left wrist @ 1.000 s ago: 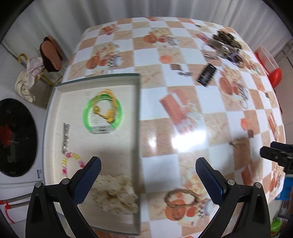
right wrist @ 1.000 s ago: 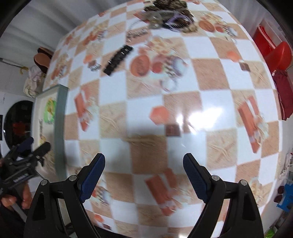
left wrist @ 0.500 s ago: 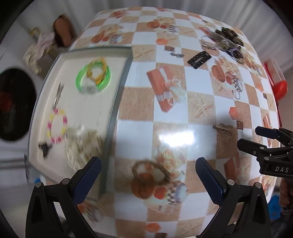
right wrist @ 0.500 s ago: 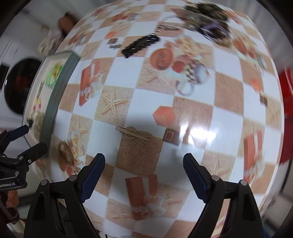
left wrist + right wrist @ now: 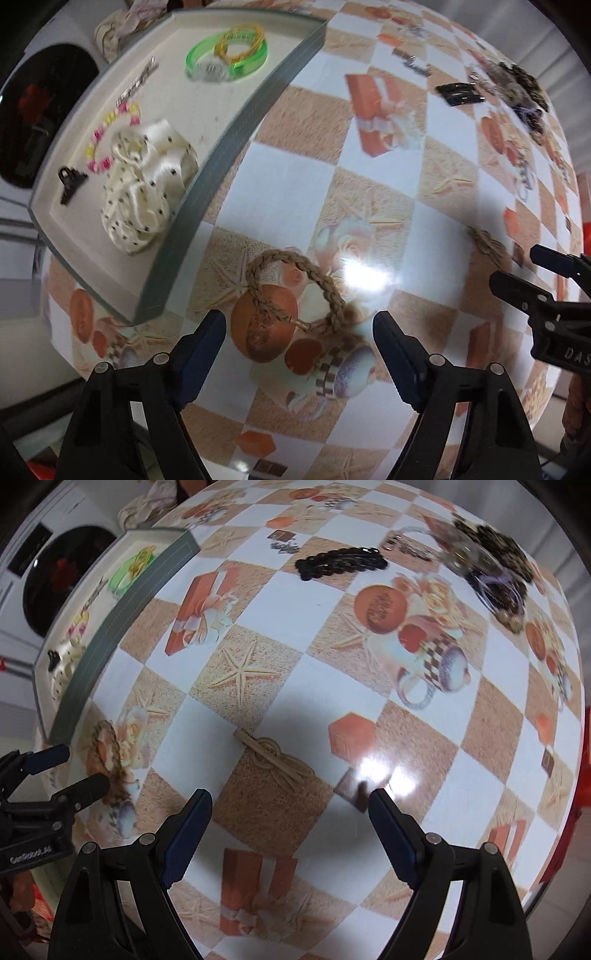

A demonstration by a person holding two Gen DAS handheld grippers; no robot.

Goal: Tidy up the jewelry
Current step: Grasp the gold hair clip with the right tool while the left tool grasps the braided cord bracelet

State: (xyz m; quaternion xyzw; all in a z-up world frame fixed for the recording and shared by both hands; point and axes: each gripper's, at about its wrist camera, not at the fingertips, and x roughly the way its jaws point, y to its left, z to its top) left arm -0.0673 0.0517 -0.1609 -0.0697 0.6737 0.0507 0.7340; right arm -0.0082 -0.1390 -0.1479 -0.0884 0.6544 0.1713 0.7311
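Note:
A braided rope bracelet (image 5: 295, 291) lies on the checkered tablecloth, just beyond my left gripper (image 5: 297, 325). Its jaws are closing, one on each side of the bracelet, with the pads clear of it. A tan knotted hair clip (image 5: 273, 757) lies in front of my right gripper (image 5: 290, 801), which is open and empty. The grey-rimmed tray (image 5: 236, 147) on the left holds a green bangle (image 5: 225, 59), a bead bracelet (image 5: 110, 136), a cream scrunchie (image 5: 147, 184) and a black clip (image 5: 70, 181). Each gripper shows at the edge of the other's view.
A black hair clip (image 5: 340, 563) and a pile of dark jewelry (image 5: 487, 557) lie at the table's far side. A small silver piece (image 5: 284, 546) sits beside them. A round dark appliance door (image 5: 62, 576) stands off the left edge.
Both grippers sank toward the table and rolled. The left one moved off the tray and over the braided bracelet, and its jaws narrowed. The knotted clip came in front of the right gripper.

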